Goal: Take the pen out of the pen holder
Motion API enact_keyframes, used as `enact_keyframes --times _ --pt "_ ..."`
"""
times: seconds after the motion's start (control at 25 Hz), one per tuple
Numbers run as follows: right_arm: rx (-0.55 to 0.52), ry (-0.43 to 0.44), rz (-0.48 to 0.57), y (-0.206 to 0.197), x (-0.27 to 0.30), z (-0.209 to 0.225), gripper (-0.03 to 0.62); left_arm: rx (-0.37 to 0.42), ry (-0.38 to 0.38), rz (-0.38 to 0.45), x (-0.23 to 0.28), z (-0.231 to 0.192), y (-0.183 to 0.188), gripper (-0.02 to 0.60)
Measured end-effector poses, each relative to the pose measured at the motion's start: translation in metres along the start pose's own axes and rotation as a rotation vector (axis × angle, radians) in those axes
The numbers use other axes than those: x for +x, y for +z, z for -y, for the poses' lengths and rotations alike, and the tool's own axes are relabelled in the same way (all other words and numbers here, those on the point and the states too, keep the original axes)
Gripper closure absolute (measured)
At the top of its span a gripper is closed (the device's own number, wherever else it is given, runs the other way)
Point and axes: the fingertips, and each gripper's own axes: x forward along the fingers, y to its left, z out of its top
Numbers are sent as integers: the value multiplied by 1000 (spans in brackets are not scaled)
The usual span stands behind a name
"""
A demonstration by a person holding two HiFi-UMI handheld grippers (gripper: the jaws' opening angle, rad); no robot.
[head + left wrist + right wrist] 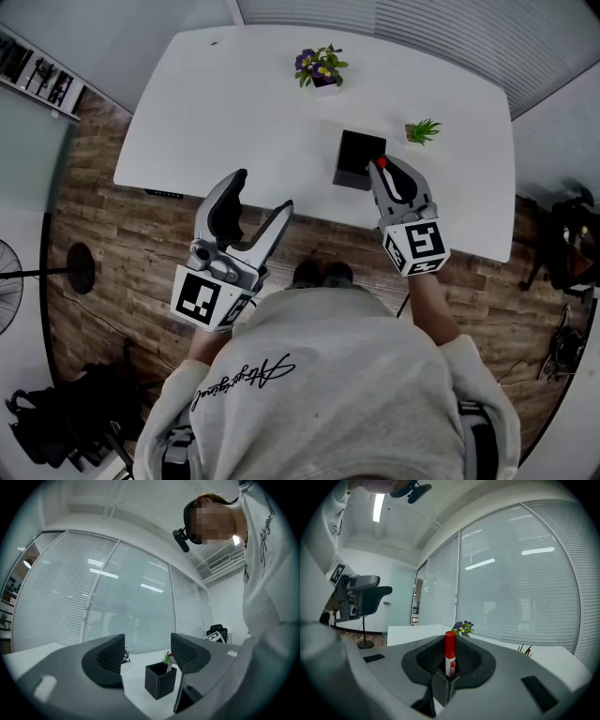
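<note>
Right gripper [382, 174] clamps smooth cylindrical red pen [449, 645]

The camera on my head looks almost straight down from high up. It sees the white table [234, 103], my left gripper [262, 193] and my right gripper [382, 170].

The camera on my left gripper looks along its jaws and a bit up at the window blinds [131, 597]. The pen holder [159, 682] sits a little way off.

The camera on my right gripper looks along its jaws too, but from very near. The pen holder and the red pen [450, 651] are right in the middle.

All three cameras see the pen holder. The head and right gripper cameras both see the purple flowers [321, 67].
</note>
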Motion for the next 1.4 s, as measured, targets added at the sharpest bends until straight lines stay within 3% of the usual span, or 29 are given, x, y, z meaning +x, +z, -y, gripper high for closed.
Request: enact_keyframes --times 1.4 --pt "-24 -13 79 37 -9 0 536 2 -14 26 5 2 6 287"
